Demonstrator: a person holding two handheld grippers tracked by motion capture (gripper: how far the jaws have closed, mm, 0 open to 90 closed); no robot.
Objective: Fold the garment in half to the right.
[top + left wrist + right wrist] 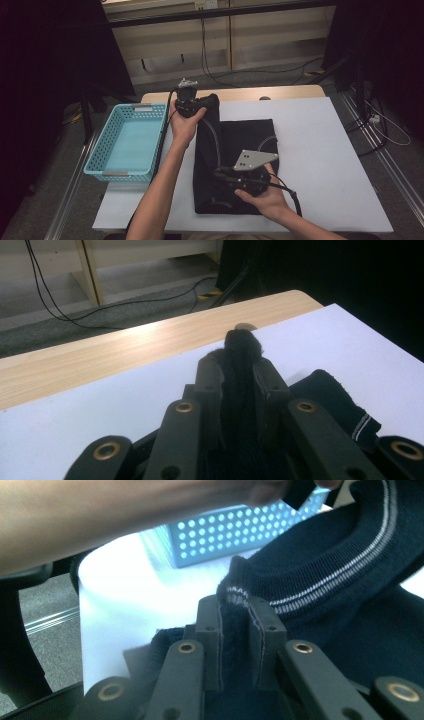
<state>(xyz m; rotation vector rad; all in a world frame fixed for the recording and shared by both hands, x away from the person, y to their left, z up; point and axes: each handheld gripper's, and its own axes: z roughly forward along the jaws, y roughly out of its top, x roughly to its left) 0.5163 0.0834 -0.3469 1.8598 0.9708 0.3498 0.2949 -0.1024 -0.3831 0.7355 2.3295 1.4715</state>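
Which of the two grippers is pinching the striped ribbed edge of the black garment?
The right gripper: grey-white stripes run along the ribbed trim between its jaws. The left gripper is shut on a plain black fold of the garment at the table's far edge.

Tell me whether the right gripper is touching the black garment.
Touching: in the right gripper view, the right gripper has its jaws shut on the striped edge of the black garment.

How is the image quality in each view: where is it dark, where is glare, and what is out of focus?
High view: the room edges are very dark, and the black garment loses its fold detail. Left gripper view: a bright glare lies on the wooden table edge, while the near jaws look soft. Right gripper view: the forearm and the blue basket are blurred and overexposed; the striped collar is sharper.
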